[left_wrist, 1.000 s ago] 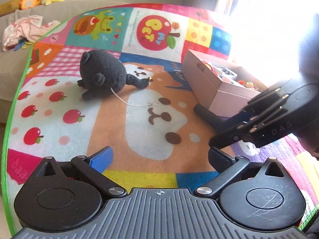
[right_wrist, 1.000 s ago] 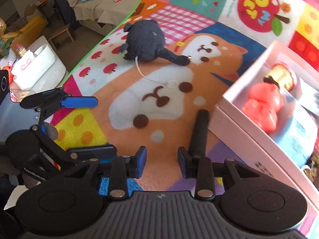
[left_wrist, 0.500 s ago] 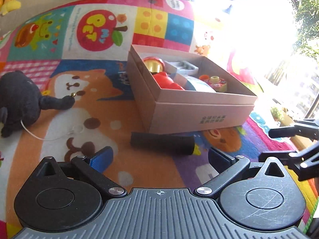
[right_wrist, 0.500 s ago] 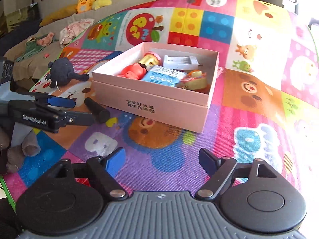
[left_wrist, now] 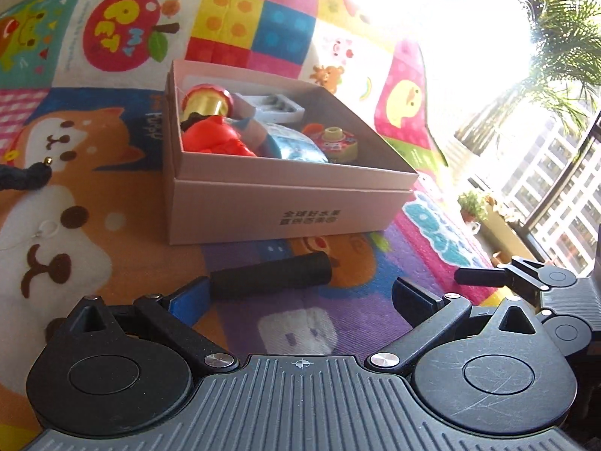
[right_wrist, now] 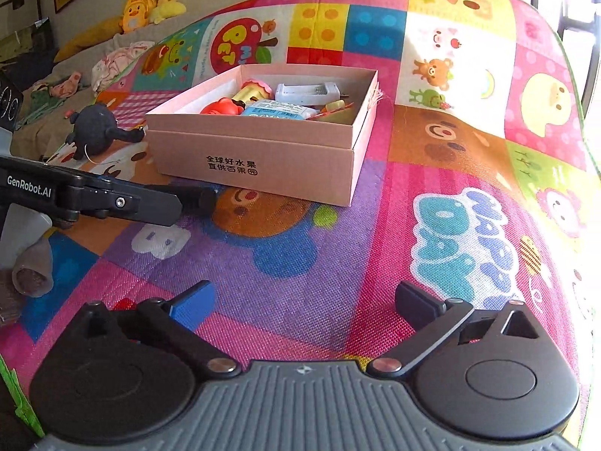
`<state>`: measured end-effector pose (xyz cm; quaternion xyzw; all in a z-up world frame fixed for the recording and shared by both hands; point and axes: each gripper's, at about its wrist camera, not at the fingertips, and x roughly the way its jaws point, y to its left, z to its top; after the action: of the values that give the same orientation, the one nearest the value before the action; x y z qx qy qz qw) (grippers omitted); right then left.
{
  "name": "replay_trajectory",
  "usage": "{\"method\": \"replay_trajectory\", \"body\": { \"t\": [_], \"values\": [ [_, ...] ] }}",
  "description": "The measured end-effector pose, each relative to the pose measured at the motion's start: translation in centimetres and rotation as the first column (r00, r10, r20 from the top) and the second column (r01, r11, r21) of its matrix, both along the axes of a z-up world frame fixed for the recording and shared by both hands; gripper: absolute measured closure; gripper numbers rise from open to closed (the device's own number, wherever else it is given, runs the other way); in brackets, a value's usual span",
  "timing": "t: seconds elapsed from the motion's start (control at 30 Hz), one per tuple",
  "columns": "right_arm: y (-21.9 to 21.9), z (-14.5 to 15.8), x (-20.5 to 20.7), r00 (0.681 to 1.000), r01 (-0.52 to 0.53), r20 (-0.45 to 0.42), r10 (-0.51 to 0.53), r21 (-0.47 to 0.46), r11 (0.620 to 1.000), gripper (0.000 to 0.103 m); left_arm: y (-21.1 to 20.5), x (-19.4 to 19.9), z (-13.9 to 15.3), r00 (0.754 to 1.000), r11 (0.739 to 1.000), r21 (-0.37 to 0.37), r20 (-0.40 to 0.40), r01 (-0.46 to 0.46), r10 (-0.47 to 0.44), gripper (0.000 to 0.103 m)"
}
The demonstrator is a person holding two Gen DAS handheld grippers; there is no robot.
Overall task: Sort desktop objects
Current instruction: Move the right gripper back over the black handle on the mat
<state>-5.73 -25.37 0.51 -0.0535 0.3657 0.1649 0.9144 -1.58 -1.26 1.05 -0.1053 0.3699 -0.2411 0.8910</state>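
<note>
A pink cardboard box (left_wrist: 285, 206) stands open on the colourful play mat, holding a red-and-gold figure (left_wrist: 210, 127), a blue packet and other small items. A black cylinder (left_wrist: 270, 276) lies on the mat just in front of the box. My left gripper (left_wrist: 300, 295) is open, its blue-padded left finger beside the cylinder's near end, nothing between the jaws. My right gripper (right_wrist: 303, 297) hovers over the mat to the right of the box (right_wrist: 259, 158), its jaws opening, nothing between them. A black plush toy (right_wrist: 94, 131) lies left of the box.
The mat (right_wrist: 432, 188) drapes over a raised surface and falls away at the right edge. A sofa with clothes and yellow soft toys (right_wrist: 150, 7) is at the far left. A bright window and potted plants (left_wrist: 473, 206) lie beyond the mat on the right.
Both views swung from the plush toy toward the box. The right gripper's jaws went from narrow to wide and moved right, off the cylinder. The left gripper came closer to the cylinder.
</note>
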Motion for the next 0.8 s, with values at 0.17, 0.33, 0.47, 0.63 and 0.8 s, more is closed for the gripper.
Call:
{"method": "replay_trajectory", "body": {
  "t": [0.17,0.33,0.47,0.63,0.8],
  "values": [
    [0.9,-0.3,-0.4,1.000,-0.014,0.013,0.015,-0.046,0.999,0.000,-1.5,0.1,-0.1,0.999,0.996,-0.080,-0.019,0.040,-0.042,0.000],
    [1.4,-0.2,-0.7,1.000,-0.001,0.024,0.002,-0.068,0.998,0.000,-2.8,0.1,-0.3,0.999,0.993,-0.110,-0.011,0.049,-0.050,0.000],
    [2.6,0.3,-0.5,0.999,-0.019,0.030,0.021,-0.057,0.998,0.000,-2.6,-0.8,0.6,0.999,0.998,-0.060,0.041,0.030,-0.027,0.000],
    [6.0,0.9,0.1,0.997,-0.061,0.041,0.063,-0.032,0.998,0.000,-0.3,-3.4,1.3,0.988,0.995,0.073,0.145,-0.072,0.061,0.000],
    [8.8,0.4,1.0,0.997,-0.060,0.041,0.063,-0.067,0.996,0.015,3.9,-4.5,1.0,0.968,0.972,0.084,0.138,-0.221,0.209,0.000]
  ]
}}
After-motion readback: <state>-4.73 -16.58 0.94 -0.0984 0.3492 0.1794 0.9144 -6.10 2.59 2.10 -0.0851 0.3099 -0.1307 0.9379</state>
